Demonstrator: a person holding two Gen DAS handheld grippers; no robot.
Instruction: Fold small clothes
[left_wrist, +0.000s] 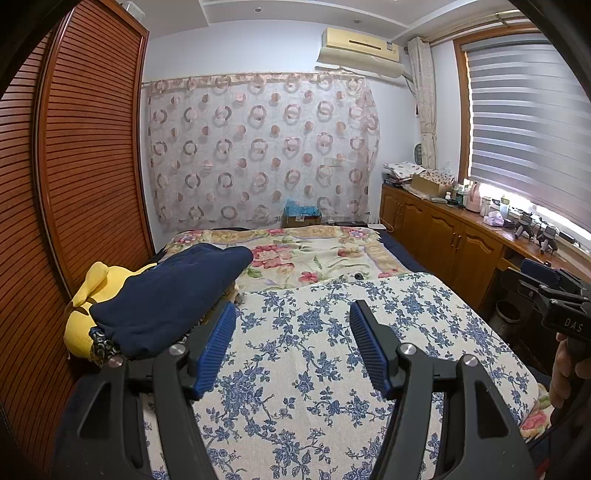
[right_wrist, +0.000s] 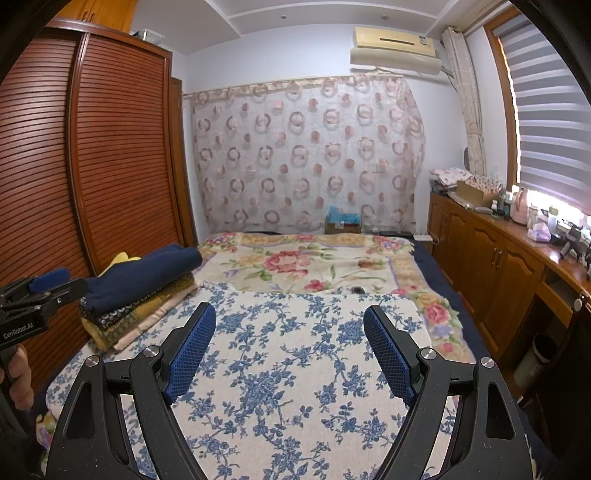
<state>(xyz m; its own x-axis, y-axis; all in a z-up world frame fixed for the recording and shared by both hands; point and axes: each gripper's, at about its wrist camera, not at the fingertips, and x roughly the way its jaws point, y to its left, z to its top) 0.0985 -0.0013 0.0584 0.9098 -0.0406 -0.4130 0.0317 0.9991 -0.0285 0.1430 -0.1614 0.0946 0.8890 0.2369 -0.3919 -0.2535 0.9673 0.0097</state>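
A stack of folded clothes lies at the bed's left side, topped by a navy garment (left_wrist: 173, 295) (right_wrist: 144, 277) with yellow cloth (left_wrist: 83, 317) and patterned pieces (right_wrist: 122, 321) under it. My left gripper (left_wrist: 293, 314) hovers open over the blue-flowered mat (left_wrist: 314, 362), nothing between its blue pads, with the stack just beyond its left finger. My right gripper (right_wrist: 290, 317) stands open over the same mat (right_wrist: 280, 354), empty. Each view also catches the other gripper at its edge, held by a hand.
A floral blanket (left_wrist: 306, 254) covers the bed beyond the mat. A slatted wooden wardrobe (left_wrist: 85, 166) runs along the left. Low wooden cabinets (right_wrist: 491, 266) with bottles and clutter line the right under the window. A bin (right_wrist: 535, 358) stands on the floor at right.
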